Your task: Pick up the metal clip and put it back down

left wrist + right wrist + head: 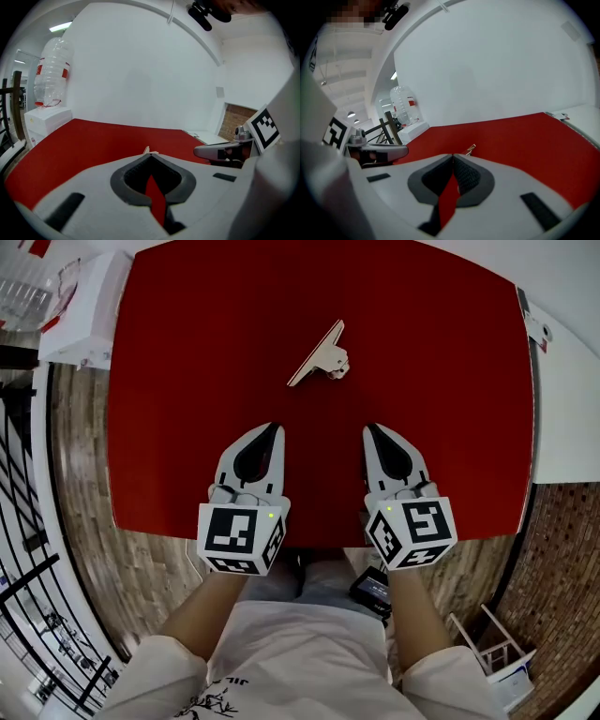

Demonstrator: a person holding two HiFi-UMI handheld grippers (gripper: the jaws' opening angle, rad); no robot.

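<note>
A pale metal clip (319,354) lies on the red table (187,352), past both grippers and between their lines. My left gripper (276,427) rests low over the near half of the table, jaws shut and empty. My right gripper (369,427) sits beside it, also shut with nothing held. In the left gripper view only the clip's tip (149,151) shows above the closed jaw tips (151,155). The right gripper view shows the clip (471,149) just beyond its closed tips (453,156).
A white box (82,310) with a clear water bottle (51,72) stands off the table's far left corner. White surfaces border the table on the right (567,399). Black railings (23,521) run along the left over the wooden floor.
</note>
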